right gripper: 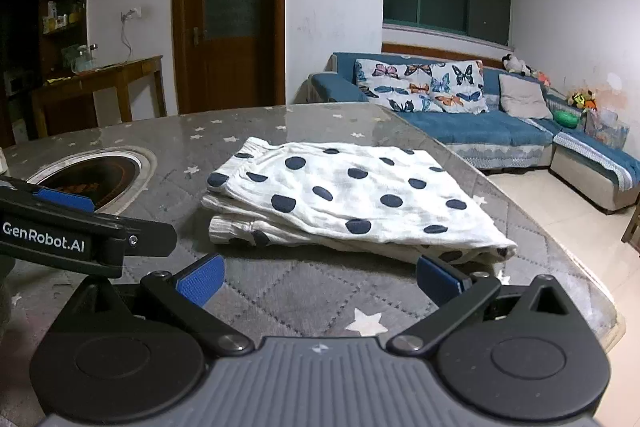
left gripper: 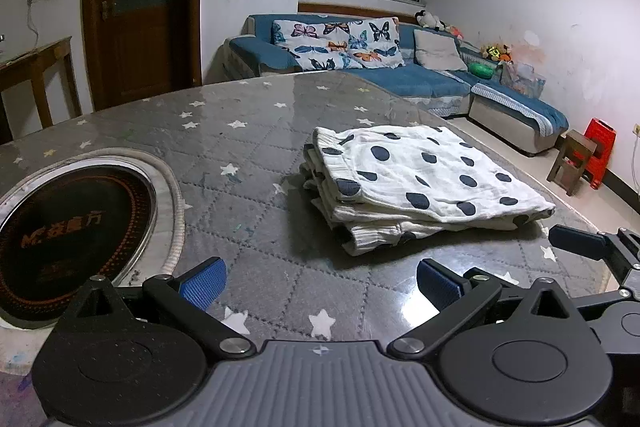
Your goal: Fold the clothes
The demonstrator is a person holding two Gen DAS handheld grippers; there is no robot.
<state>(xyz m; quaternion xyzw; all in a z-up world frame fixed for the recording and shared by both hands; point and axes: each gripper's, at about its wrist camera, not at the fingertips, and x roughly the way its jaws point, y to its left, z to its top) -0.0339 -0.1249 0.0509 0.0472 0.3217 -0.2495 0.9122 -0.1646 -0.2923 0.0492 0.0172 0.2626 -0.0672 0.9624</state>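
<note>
Looking along the left gripper point(left gripper: 320, 285), the left wrist view shows its blue-padded jaws spread wide with nothing between them, hovering over the grey quilted, star-printed worktop point(left gripper: 256, 187). Ahead and slightly right lies the white garment with dark navy polka dots point(left gripper: 420, 179), folded into a flat stack of several layers and resting near the worktop's right edge, apart from both pads. At the worktop's left side sits a round black induction cooker with a metal rim point(left gripper: 76, 227), sunk into the surface. The right gripper point(left gripper: 592, 247) shows at the right edge of this view, close to the garment's near right corner.

From the right wrist view, the right gripper point(right gripper: 320, 281) also has its jaws set wide and holds nothing. The folded garment point(right gripper: 352, 195) lies straight ahead, its near right corner just beside the right blue pad; whether they touch cannot be told. The left gripper point(right gripper: 72, 223) reaches in from the left, near the cooker point(right gripper: 100, 175). Beyond the worktop's far edge stands a blue corner sofa point(right gripper: 480, 131) with butterfly-printed cushions point(right gripper: 424, 87).
</note>
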